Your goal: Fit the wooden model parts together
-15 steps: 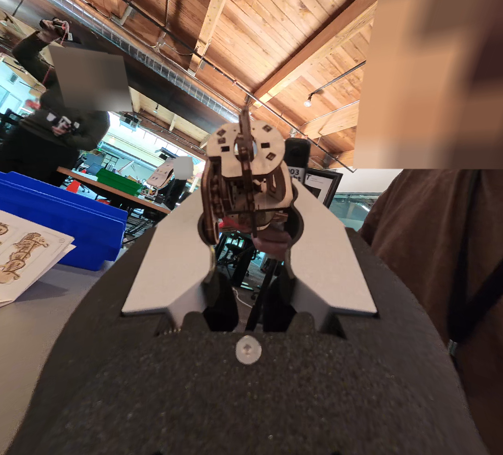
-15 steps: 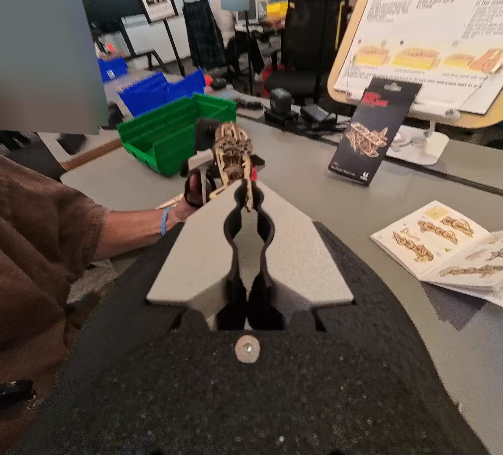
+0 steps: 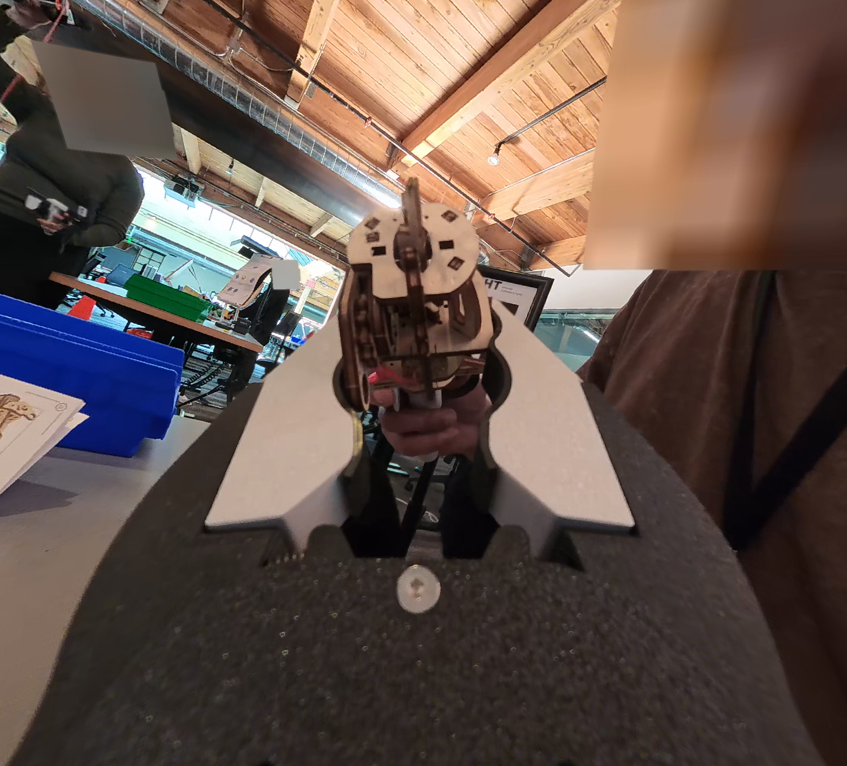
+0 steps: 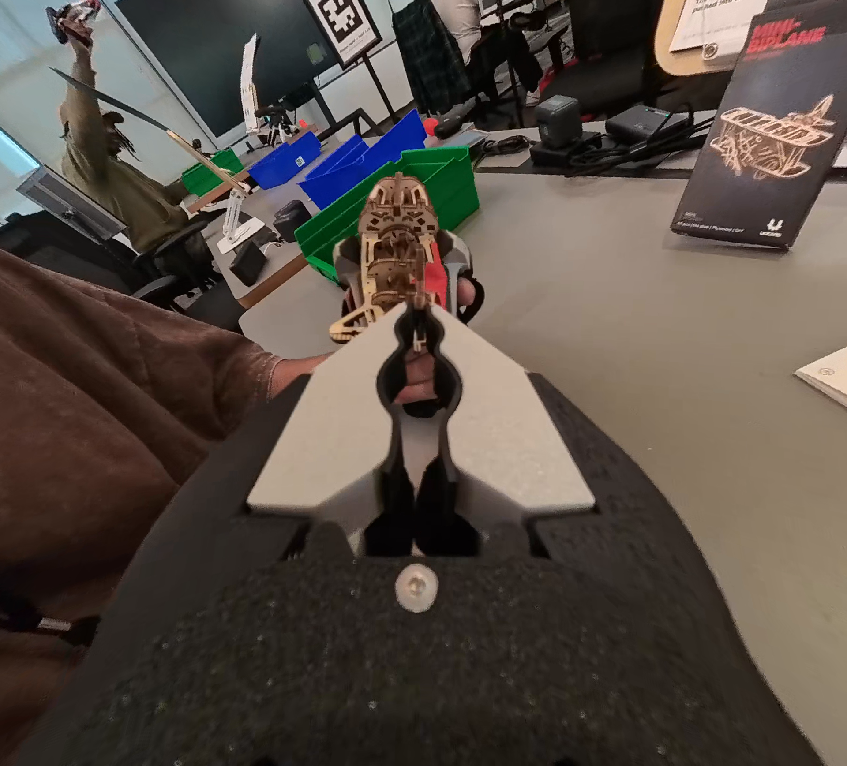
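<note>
My left gripper [image 3: 415, 331] is shut on the wooden model body [image 3: 412, 286] and holds it up in the air, its round slotted disc facing the camera. A thin wooden part [image 3: 412, 212] stands upright across the middle of the disc. In the right wrist view my right gripper [image 4: 418, 315] is shut on that thin wooden part [image 4: 418, 286], whose tip touches the model [image 4: 394, 235]. The left gripper's fingers [image 4: 453, 276] show behind the model. The joint between part and model is hidden.
A green bin [image 4: 440, 180] and blue bins [image 4: 366, 166] stand behind the model on the grey table [image 4: 596, 286]. A black model box [image 4: 770, 139] stands at the right and a booklet [image 4: 825, 377] lies near it. A brown sleeve [image 4: 91, 377] is at the left. The tips of both grippers are at nearly the same place.
My right gripper has moved closer to the model with the thin part and tilted up. My left gripper holds the model in about the same place.
</note>
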